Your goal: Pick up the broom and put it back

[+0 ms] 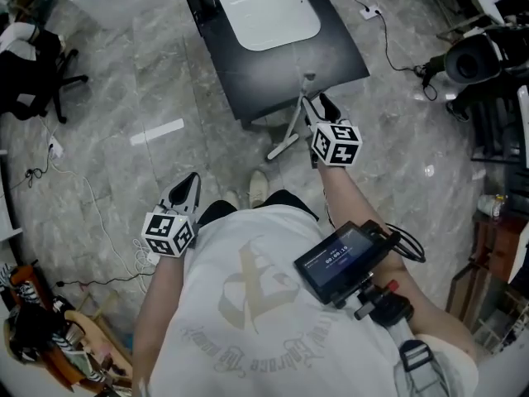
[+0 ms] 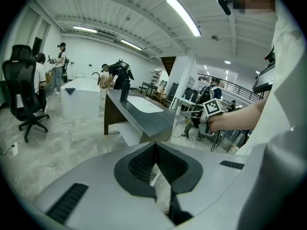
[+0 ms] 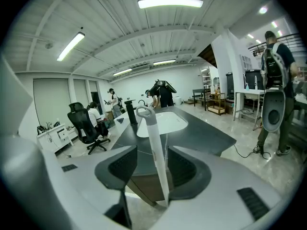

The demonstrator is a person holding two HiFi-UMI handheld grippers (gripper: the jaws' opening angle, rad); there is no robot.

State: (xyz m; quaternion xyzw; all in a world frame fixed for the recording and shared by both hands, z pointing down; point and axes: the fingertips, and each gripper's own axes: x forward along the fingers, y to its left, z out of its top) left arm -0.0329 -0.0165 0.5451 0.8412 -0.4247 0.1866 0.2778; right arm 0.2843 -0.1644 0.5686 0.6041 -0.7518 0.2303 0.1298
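Right gripper view showed the right gripper (image 3: pixel 152 170) with jaws spread wide around the near-upright broom (image 3: pixel 154 143), unclamped and leaning on the dark table (image 3: pixel 206 133), so the return looked done bar backing away, while the left gripper (image 2: pixel 154 164) was pinched together, empty.

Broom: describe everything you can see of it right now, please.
The broom shows as a slim white handle, plastic-looking, with a hanging loop at its top. It stands tilted, upper end seemingly resting against the dark table edge, lower end on the grey floor; its head cannot be made out. The handle passes between the open jaws of the right gripper, which do not clamp it.
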